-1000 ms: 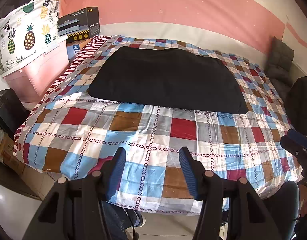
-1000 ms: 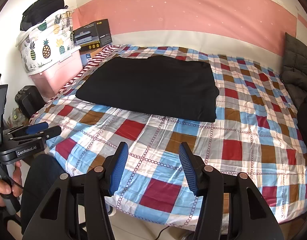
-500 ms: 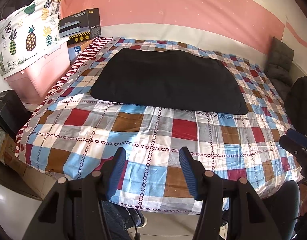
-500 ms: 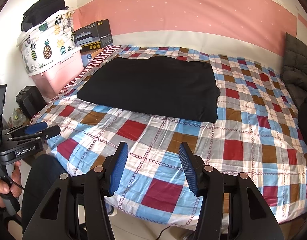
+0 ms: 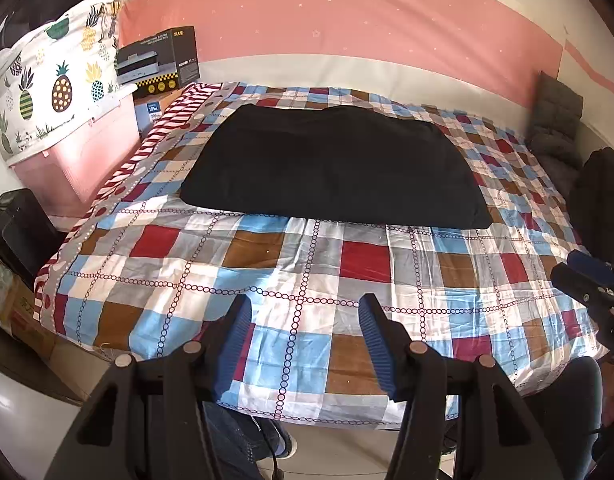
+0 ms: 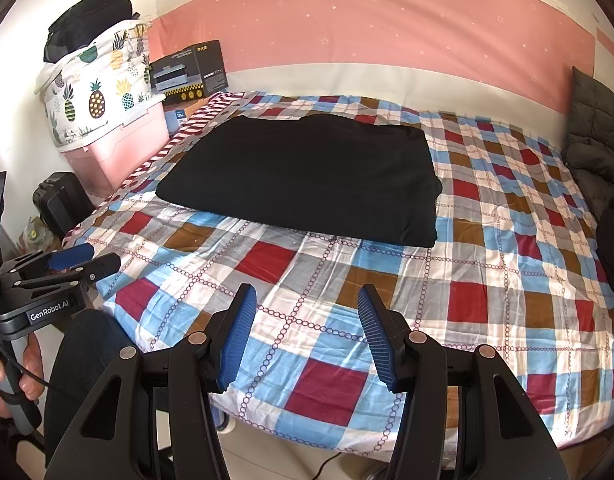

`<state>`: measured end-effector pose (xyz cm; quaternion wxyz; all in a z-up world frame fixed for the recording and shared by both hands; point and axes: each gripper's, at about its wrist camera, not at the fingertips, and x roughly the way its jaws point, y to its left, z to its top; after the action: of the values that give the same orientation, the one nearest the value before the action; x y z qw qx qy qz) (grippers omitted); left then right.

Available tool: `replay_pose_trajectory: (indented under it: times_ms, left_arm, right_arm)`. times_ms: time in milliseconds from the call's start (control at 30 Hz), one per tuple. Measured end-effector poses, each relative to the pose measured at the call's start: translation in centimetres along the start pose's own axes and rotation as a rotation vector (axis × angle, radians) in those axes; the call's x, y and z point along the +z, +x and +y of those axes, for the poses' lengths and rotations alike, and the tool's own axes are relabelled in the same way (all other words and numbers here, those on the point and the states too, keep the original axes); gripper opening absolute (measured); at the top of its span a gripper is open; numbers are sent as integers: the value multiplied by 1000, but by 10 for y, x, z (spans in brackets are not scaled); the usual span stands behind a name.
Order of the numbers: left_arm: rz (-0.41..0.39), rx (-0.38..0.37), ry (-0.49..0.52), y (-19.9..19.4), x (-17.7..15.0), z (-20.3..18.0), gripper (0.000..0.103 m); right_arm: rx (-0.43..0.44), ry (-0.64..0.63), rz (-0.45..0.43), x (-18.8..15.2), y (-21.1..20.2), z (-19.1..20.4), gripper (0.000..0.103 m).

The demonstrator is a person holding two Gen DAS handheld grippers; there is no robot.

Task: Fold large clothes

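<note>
A large black garment (image 5: pixel 331 168) lies folded flat in a rough rectangle on the far half of the plaid bed cover (image 5: pixel 299 280); it also shows in the right wrist view (image 6: pixel 303 176). My left gripper (image 5: pixel 305 312) is open and empty, held over the near edge of the bed, well short of the garment. My right gripper (image 6: pixel 303 300) is open and empty, also over the near edge. Each gripper shows in the other's view: the right one at the right edge (image 5: pixel 587 276), the left one at the left edge (image 6: pixel 67 264).
A pink storage box (image 6: pixel 119 152) with a pineapple-print bag (image 6: pixel 95 92) and a black carton (image 6: pixel 191 72) stand left of the bed. A black case (image 6: pixel 59 204) sits on the floor. Grey cushions (image 6: pixel 591 128) lean at the right. A pink wall runs behind.
Both grippers have drifted slightly, so the bed and garment sit a little lower in the views. The jaws stay open. The garment has not moved.
</note>
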<state>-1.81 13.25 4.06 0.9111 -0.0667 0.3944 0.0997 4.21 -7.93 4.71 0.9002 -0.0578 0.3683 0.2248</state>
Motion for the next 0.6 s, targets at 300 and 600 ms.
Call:
replay_pose_trajectory:
  times_ms: [300,600]
  left_arm:
    - [16,-13,-25,0,-2,1,58]
    - [28,-26,-38,-1,-2,3,58]
  right_arm:
    - [1,-2,-1,1,-2,2,54]
    - [0,-3,1,1,-2,1,54]
